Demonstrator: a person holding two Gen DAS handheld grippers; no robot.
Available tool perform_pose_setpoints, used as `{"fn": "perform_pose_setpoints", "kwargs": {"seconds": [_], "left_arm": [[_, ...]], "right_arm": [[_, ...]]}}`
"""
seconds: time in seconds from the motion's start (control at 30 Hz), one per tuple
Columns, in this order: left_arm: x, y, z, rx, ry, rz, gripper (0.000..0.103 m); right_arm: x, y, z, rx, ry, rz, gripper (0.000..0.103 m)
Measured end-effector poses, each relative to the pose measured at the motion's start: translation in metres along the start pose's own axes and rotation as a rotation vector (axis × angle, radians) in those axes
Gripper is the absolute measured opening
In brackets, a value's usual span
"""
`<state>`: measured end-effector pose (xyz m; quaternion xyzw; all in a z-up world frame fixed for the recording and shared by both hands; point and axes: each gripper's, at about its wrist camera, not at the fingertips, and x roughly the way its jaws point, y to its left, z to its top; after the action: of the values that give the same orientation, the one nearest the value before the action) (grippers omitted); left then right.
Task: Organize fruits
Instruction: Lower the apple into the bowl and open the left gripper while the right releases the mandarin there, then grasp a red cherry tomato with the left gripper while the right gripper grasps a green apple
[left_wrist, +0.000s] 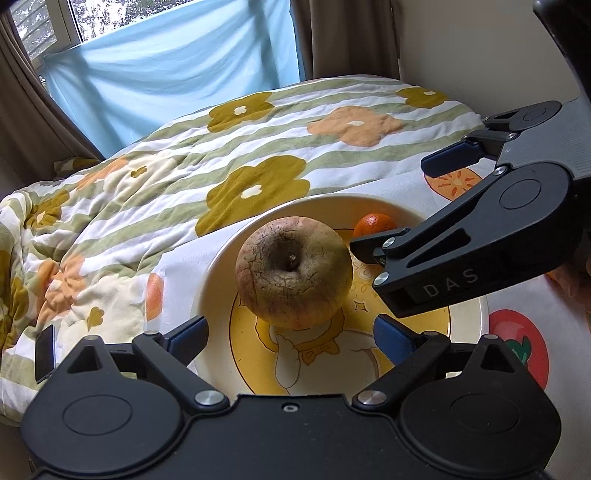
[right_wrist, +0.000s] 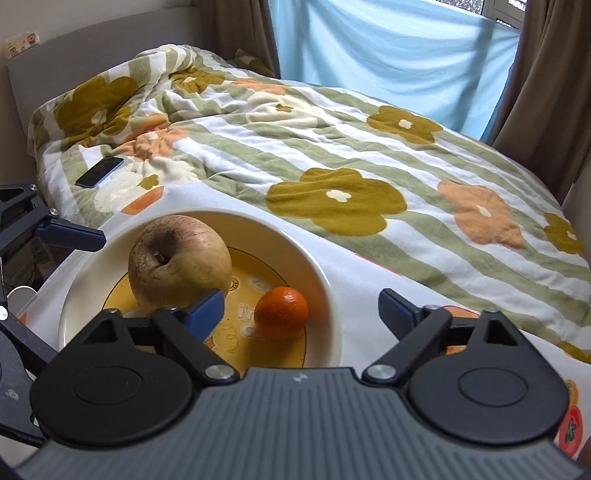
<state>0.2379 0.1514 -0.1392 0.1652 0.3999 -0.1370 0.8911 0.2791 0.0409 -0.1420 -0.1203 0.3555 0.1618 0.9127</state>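
A large brownish apple (left_wrist: 293, 273) and a small orange (left_wrist: 373, 223) lie in a cream plate (left_wrist: 218, 266) with a yellow cartoon centre. My left gripper (left_wrist: 291, 338) is open, its blue pads on either side of the apple's near edge and clear of it. The right gripper (left_wrist: 406, 203) reaches in from the right, open above the orange. In the right wrist view the right gripper (right_wrist: 303, 314) stands wide open around the orange (right_wrist: 280, 314), not touching it. The apple (right_wrist: 179, 262) sits to its left in the plate (right_wrist: 327, 284). One left finger (right_wrist: 70, 234) shows at the plate's left rim.
The plate rests on a white cloth (right_wrist: 365, 284) with fruit prints, laid on a bed. A flowered, striped quilt (right_wrist: 332, 155) covers the bed beyond. A dark phone (right_wrist: 99, 171) lies on the quilt, also visible as the phone (left_wrist: 44, 352). A blue curtain (left_wrist: 177, 62) hangs behind.
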Motion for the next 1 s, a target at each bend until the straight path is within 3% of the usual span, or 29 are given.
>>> {"fn": "perform_pose_setpoints", "kwargs": {"seconds": [0.27,0.5,0.7,1.0], "left_arm": [[-0.013,-0.003,0.002,-0.005,0.001,0.03,0.098],[-0.045,-0.014,0.007,-0.061,-0.026,0.071,0.099],[-0.08,-0.042,0.01,-0.09,-0.064,0.118,0.1],[-0.128,-0.105,0.009,-0.099,-0.121,0.13,0.103]], "right_arm": [[-0.023,-0.013,-0.003,0.077,0.006,-0.021,0.103],[-0.067,-0.023,-0.006,0.149,-0.029,-0.023,0.103],[-0.117,-0.041,-0.02,0.218,-0.077,-0.035,0.103],[-0.193,-0.083,-0.07,0.294,-0.112,-0.109,0.103]]}}
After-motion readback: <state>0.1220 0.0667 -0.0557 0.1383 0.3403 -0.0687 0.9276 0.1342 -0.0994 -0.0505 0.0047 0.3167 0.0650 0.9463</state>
